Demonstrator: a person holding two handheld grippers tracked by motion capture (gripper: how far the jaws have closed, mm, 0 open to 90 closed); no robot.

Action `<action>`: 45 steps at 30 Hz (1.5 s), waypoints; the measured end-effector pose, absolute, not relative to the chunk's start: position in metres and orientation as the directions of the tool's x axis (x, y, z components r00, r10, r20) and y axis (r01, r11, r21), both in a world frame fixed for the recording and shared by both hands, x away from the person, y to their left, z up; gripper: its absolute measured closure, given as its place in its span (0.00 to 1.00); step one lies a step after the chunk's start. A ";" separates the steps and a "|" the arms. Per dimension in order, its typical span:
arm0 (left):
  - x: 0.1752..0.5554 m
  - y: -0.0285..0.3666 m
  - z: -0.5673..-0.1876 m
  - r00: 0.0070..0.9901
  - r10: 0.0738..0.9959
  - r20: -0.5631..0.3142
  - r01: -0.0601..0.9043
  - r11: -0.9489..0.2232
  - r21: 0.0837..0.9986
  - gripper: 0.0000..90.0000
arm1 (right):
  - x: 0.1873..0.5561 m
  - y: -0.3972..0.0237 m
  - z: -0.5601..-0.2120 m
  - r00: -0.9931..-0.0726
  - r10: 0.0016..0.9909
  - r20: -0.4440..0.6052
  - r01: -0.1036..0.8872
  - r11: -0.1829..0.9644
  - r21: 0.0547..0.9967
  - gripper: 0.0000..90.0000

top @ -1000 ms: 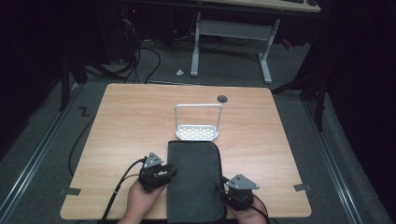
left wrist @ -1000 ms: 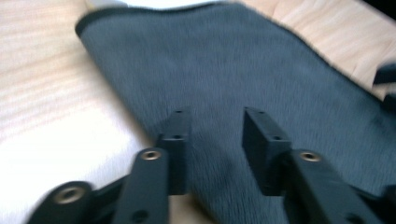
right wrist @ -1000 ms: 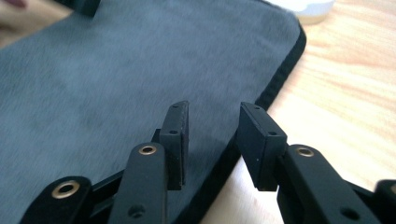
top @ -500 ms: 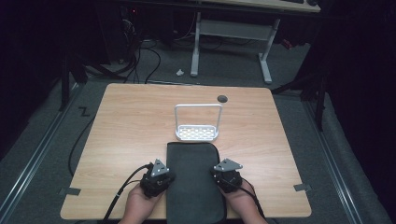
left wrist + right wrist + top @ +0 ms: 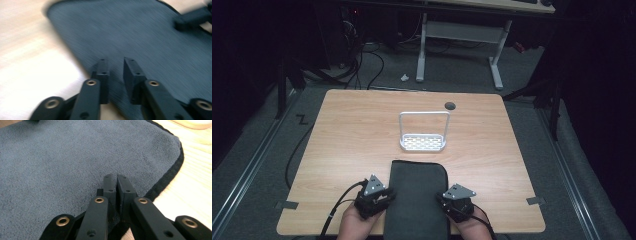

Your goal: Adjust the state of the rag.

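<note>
Towel (image 5: 418, 200), dark grey and folded into a long strip, lies flat in the lower middle of the high view, its near end at the table (image 5: 352, 130) edge and its far end just short of the small white rack (image 5: 423, 142).

The left gripper (image 5: 374, 200) sits at the towel's left edge, low in that frame. In its own view its tips (image 5: 115, 72) hover over the cloth with a clear gap and nothing between them; the jaws have just been opening again after a squeeze.

The right gripper (image 5: 454, 202) is at the right edge. In its view the jaws (image 5: 116, 185) stand almost pressed together, having barely reopened after closing. They seem to nip the black hem (image 5: 167, 178) near their base, though I cannot tell for sure that cloth is caught.

The step looks like taking both near edges in order to lift or fold. To do it well:
- Set each pair of tips squarely across the hem, not on the flat nap.
- Close both fully before raising anything.
- Lift the two sides together so the strip stays even.
- Keep clear of the rack when carrying the near end toward the top of the frame.
</note>
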State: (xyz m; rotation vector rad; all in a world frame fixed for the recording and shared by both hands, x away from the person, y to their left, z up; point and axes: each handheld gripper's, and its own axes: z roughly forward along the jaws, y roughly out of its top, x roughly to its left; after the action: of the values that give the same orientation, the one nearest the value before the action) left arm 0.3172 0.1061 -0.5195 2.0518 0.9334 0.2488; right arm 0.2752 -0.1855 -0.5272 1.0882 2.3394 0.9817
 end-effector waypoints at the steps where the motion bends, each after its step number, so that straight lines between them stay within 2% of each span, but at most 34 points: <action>1: 0.327 0.108 -0.517 0.684 0.710 -0.167 0.543 -0.343 0.767 0.76 | 0.275 -0.186 -0.527 -0.630 0.775 -0.046 0.510 0.457 0.729 0.97; 6: 0.364 0.104 -0.511 0.640 0.738 -0.216 0.585 -0.284 0.760 0.62 | 0.276 -0.186 -0.527 -0.633 0.773 -0.043 0.509 0.458 0.729 0.96; 9: 0.380 0.095 -0.511 0.624 0.752 -0.214 0.594 -0.278 0.755 0.53 | 0.276 -0.186 -0.527 -0.636 0.771 -0.046 0.505 0.461 0.730 0.96; 11: 0.388 0.090 -0.514 0.609 0.767 -0.203 0.608 -0.287 0.740 0.49 | 0.276 -0.187 -0.527 -0.641 0.767 -0.041 0.505 0.461 0.730 0.96; 15: 0.397 0.087 -0.523 0.568 0.787 -0.241 0.653 -0.253 0.714 0.48 | 0.276 -0.187 -0.527 -0.641 0.767 -0.034 0.509 0.458 0.729 0.96; 18: 0.397 0.084 -0.527 0.563 0.799 -0.211 0.651 -0.271 0.709 0.51 | 0.277 -0.188 -0.528 -0.644 0.765 -0.035 0.506 0.459 0.731 0.96; 20: 0.396 0.083 -0.527 0.568 0.794 -0.216 0.651 -0.273 0.708 0.60 | 0.277 -0.188 -0.528 -0.644 0.764 -0.033 0.505 0.457 0.732 0.95; 23: 0.392 0.082 -0.529 0.583 0.794 -0.175 0.622 -0.297 0.724 0.74 | 0.277 -0.188 -0.528 -0.642 0.766 -0.033 0.505 0.455 0.734 0.94; 26: 0.390 0.085 -0.533 0.595 0.779 -0.198 0.610 -0.278 0.742 0.85 | 0.277 -0.188 -0.528 -0.641 0.767 -0.028 0.506 0.451 0.735 0.92; 28: 0.391 0.089 -0.535 0.596 0.765 -0.244 0.620 -0.246 0.745 0.89 | 0.278 -0.188 -0.527 -0.642 0.767 -0.011 0.510 0.438 0.740 0.86; 31: 0.395 0.096 -0.537 0.586 0.743 -0.323 0.657 -0.202 0.726 0.90 | 0.281 -0.191 -0.520 -0.620 0.784 -0.024 0.494 0.414 0.765 0.79; 34: 0.393 0.093 -0.537 0.596 0.747 -0.296 0.639 -0.218 0.738 0.90 | 0.295 -0.193 -0.513 -0.569 0.822 -0.022 0.499 0.367 0.785 0.69; 39: 0.392 0.093 -0.537 0.603 0.743 -0.290 0.634 -0.227 0.739 0.89 | 0.331 -0.188 -0.515 -0.515 0.857 0.010 0.567 0.333 0.753 0.56; 45: 0.391 0.093 -0.537 0.607 0.741 -0.286 0.631 -0.232 0.740 0.89 | 0.358 -0.183 -0.525 -0.480 0.877 0.015 0.622 0.328 0.711 0.44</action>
State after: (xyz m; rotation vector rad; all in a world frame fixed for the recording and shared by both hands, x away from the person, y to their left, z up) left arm 0.3907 0.0929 -0.5368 1.9447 1.0905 0.1564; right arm 0.3576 -0.1833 -0.5246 1.3290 2.2259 0.9420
